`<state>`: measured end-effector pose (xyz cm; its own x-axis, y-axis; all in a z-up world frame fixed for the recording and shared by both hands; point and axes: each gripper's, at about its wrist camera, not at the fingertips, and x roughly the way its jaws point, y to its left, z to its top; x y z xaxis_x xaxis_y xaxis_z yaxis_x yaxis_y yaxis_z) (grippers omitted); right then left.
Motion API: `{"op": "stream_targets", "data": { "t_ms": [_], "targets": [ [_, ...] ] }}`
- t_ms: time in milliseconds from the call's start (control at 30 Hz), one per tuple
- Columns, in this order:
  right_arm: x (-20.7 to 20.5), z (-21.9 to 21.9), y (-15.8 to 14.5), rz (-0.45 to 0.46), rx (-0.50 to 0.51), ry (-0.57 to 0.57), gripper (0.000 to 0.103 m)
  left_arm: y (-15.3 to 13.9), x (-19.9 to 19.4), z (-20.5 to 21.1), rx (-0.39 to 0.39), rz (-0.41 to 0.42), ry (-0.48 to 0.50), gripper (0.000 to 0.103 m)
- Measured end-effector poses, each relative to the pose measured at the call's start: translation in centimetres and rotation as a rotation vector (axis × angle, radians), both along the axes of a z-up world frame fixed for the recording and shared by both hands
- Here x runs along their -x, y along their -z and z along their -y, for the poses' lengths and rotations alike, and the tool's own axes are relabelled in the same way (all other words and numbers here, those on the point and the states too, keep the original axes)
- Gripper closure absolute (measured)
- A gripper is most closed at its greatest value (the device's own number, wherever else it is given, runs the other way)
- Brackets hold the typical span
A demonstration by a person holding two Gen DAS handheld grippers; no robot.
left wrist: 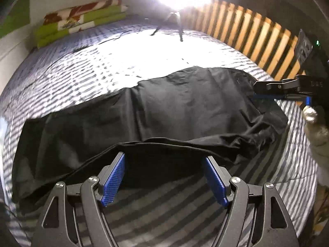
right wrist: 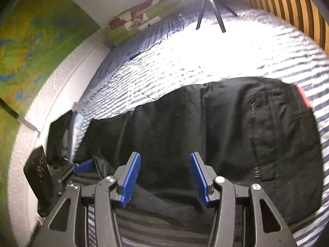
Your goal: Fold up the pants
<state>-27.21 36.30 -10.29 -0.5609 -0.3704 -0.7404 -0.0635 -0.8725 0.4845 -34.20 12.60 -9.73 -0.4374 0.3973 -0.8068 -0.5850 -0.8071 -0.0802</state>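
Both grippers, left gripper point(left wrist: 164, 160) and right gripper point(right wrist: 165, 160), hang released, jaws spread, above black pants point(left wrist: 174, 107) mid-frame on the striped bed point(left wrist: 82, 70).

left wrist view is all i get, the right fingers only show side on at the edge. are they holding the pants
Observer: No. In the right wrist view the right gripper has its fingers apart with nothing pinched between them. The pants lie beneath.
Operator: which end of the pants is on that side
Observer: Probably the top end. A pocket with a stitched edge shows there.
Operator: anything else over there
Observer: A red strip peeks out at the far right edge of the pants.
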Motion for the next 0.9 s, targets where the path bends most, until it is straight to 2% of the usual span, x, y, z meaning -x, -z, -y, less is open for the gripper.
{"op": "stream_targets", "data": {
  "t_ms": [133,233,333,433,500,567,667,733,800,900],
  "targets": [
    [-1.9,0.2,-0.4,-0.021,-0.040,-0.036,0.057,0.7,0.5,-1.0,0.015,0.011,0.013,0.026],
    [-4.1,1.8,-0.4,-0.039,-0.102,-0.112,0.057,0.2,0.3,0.1,-0.032,0.045,-0.020,0.026],
    [-5.8,3.3,0.5,-0.025,-0.149,-0.168,0.057,-1.8,-2.3,1.8,-0.134,0.067,0.023,0.026],
    [-6.3,3.5,0.9,-0.033,-0.123,-0.166,0.057,-3.3,-5.4,4.3,-0.138,0.018,0.026,0.025],
    [-5.7,4.2,1.3,-0.028,-0.119,-0.152,0.057,-3.2,-5.7,7.2,-0.130,0.036,-0.051,0.025],
    [-5.3,5.7,2.0,-0.016,-0.127,-0.191,0.057,-2.5,-4.9,10.6,-0.096,0.035,-0.171,0.025],
    [-5.3,9.3,3.7,0.029,-0.241,-0.288,0.057,-1.6,-2.7,16.9,-0.105,0.059,-0.384,0.025],
    [-5.8,11.2,5.0,0.055,-0.353,-0.328,0.057,-1.4,-1.4,20.3,-0.090,0.044,-0.494,0.025],
    [-6.4,12.3,5.3,0.026,-0.448,-0.338,0.057,-0.8,0.3,23.8,-0.092,0.061,-0.597,0.025],
    [-6.1,11.9,4.6,0.040,-0.378,-0.306,0.057,0.2,2.8,27.2,-0.134,0.122,-0.678,0.025]
  ]
}}
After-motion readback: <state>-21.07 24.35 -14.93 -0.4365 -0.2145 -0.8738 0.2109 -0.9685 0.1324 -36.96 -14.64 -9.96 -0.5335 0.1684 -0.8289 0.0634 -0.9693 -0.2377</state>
